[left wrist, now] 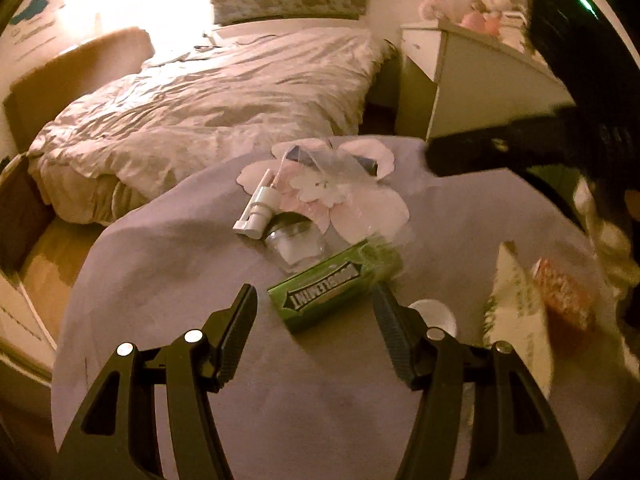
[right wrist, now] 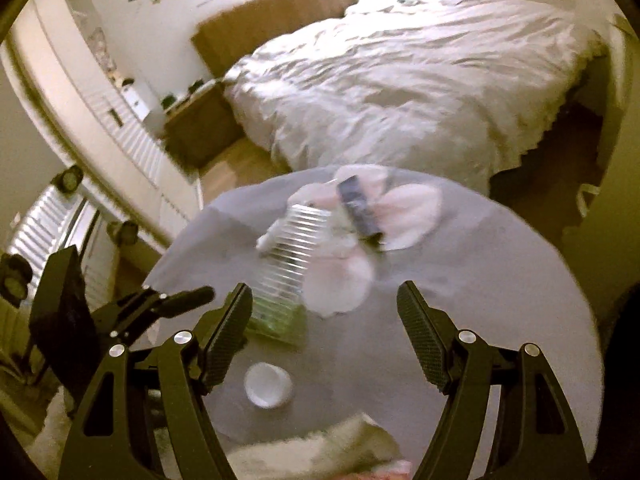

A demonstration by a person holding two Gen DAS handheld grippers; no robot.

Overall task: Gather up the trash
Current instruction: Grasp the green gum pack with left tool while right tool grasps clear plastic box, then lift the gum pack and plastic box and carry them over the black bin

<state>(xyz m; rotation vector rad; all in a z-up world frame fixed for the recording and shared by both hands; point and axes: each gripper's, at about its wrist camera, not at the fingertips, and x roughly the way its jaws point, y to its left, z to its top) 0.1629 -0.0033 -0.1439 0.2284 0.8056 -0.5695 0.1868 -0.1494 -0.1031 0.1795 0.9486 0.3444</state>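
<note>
Trash lies on a round table with a grey cloth (left wrist: 160, 280) (right wrist: 480, 264). A green gum pack (left wrist: 332, 284) lies just ahead of my open, empty left gripper (left wrist: 316, 300). Beyond it are a clear plastic cup (left wrist: 296, 244) (right wrist: 292, 248), a white pump spray head (left wrist: 258, 208), pink and white cotton pads (left wrist: 360, 200) (right wrist: 404, 216) and a dark wrapper (right wrist: 356, 208). A white cap (left wrist: 436, 312) (right wrist: 266, 384) lies near the front. My right gripper (right wrist: 324, 304) is open and empty above the table; in the left wrist view it shows at the right (left wrist: 460, 156).
A crumpled paper wrapper (left wrist: 516, 320) (right wrist: 320, 452) and an orange packet (left wrist: 564, 296) lie at the table's right front. A bed with a pale duvet (left wrist: 220, 104) (right wrist: 420, 80) stands behind. A white bedside cabinet (left wrist: 472, 80) is at the back right, a cardboard box (right wrist: 200, 128) beside the bed.
</note>
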